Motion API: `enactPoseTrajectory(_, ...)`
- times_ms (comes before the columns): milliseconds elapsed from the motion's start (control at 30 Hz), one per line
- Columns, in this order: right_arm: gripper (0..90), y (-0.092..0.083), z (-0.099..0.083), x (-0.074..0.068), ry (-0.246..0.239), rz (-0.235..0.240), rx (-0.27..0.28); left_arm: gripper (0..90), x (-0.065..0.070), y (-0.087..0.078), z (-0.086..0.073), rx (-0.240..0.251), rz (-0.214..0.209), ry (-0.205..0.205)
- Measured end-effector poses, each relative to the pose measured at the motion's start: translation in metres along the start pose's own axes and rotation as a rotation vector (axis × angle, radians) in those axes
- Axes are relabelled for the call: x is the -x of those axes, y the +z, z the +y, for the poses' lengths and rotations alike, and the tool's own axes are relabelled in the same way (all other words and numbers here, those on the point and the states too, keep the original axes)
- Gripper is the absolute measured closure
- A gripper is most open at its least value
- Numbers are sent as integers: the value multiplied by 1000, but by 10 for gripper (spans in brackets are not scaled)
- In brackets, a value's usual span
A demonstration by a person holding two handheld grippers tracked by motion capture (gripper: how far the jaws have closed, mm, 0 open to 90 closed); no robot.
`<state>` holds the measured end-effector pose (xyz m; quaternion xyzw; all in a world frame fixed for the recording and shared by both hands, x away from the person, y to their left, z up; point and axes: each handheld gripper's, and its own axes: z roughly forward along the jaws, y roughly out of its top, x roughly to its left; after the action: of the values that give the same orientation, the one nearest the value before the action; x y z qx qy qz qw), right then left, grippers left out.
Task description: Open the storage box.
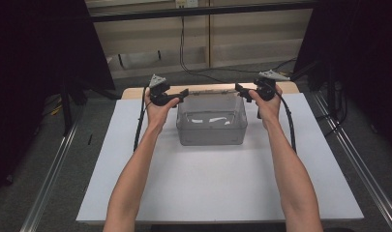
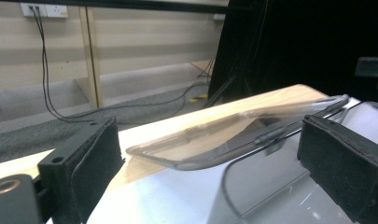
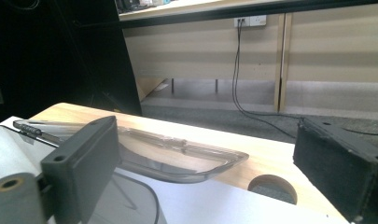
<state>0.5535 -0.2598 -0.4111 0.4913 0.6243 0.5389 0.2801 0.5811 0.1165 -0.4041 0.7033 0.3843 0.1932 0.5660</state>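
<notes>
High view shows the left tool (image 1: 183, 93) and right tool (image 1: 239, 89) wide open, holding nothing, at each back corner of the clear box (image 1: 211, 126), whose lid (image 1: 211, 92) lies folded back between them.

No readable text, label, brand, number or sign anywhere. Wall socket plate (image 2: 44, 10) at upper left of the left gripper view: blank white, no lettering legible. Clear plastic container (image 1: 211, 121) at centre of the high view: no print discernible. White counter (image 1: 222, 193): unmarked.
</notes>
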Motion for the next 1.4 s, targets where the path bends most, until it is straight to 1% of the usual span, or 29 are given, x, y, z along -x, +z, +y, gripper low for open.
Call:
enactPoseTrajectory(33,40,-2,0,-1,-11,-4,4,59,1,-2,1,3,2,2)
enactPoseTrajectory(100,39,-5,-1,-4,-16,-8,7,52,3,-7,1,18,8,-2)
enactPoseTrajectory(133,35,-7,-2,-5,-23,-6,10,49,4,-9,0,22,6,-12)
enactPoseTrajectory(233,33,-11,-4,-9,-35,-22,12,32,4,-14,-1,20,18,8)
enactPoseTrajectory(300,26,-13,-5,-10,-38,-23,13,32,4,-18,-2,21,13,8)
enactPoseTrajectory(367,26,-16,-5,-11,-49,-39,16,30,4,-21,-3,22,21,19)
enactPoseTrajectory(400,25,-17,-5,-11,-56,-45,20,29,4,-23,-4,16,30,34)
enactPoseTrajectory(467,24,-19,-5,-12,-55,-51,23,31,5,-28,-4,25,32,28)
enactPoseTrajectory(533,22,-22,-5,-15,-69,-59,16,34,5,-34,-5,44,41,32)
enactPoseTrajectory(567,22,-24,-5,-15,-76,-61,25,33,6,-36,-6,46,42,36)
enactPoseTrajectory(600,22,-25,-4,-16,-77,-62,29,34,6,-38,-6,37,43,48)
enactPoseTrajectory(633,22,-26,-3,-17,-80,-62,30,34,6,-40,-6,38,52,53)
enactPoseTrajectory(700,17,-30,-1,-19,-91,-65,37,38,6,-46,-6,55,65,46)
enactPoseTrajectory(767,18,-34,-1,-22,-108,-67,45,39,6,-50,-7,63,68,37)
enactPoseTrajectory(833,19,-37,-2,-25,-129,-84,51,39,6,-56,-7,67,82,43)
enactPoseTrajectory(933,16,-42,-3,-28,-121,-95,59,39,7,-65,-9,78,99,56)
enactPoseTrajectory(1000,16,-46,-3,-30,-118,-90,65,39,9,-72,-12,89,95,52)
enactPoseTrajectory(1033,15,-48,-3,-32,-120,-92,72,38,10,-74,-14,86,93,57)
enactPoseTrajectory(1067,15,-50,-4,-34,-125,-89,74,38,9,-76,-15,83,98,72)
enactPoseTrajectory(1100,13,-52,-4,-35,-130,-91,70,38,10,-80,-16,92,108,70)
enactPoseTrajectory(1167,7,-56,-5,-39,-139,-95,76,38,9,-85,-16,105,107,66)
enactPoseTrajectory(1267,0,-60,-8,-40,-117,-79,74,38,10,-95,-19,125,101,61)
enactPoseTrajectory(1300,0,-62,-10,-42,-116,-85,75,38,10,-98,-21,135,96,60)
enactPoseTrajectory(1333,0,-63,-12,-43,-124,-83,75,38,11,-102,-23,135,101,79)
enactPoseTrajectory(1367,0,-65,-13,-44,-129,-82,75,38,12,-104,-25,127,115,93)
enactPoseTrajectory(1400,0,-67,-14,-45,-128,-78,76,38,12,-107,-27,126,115,92)
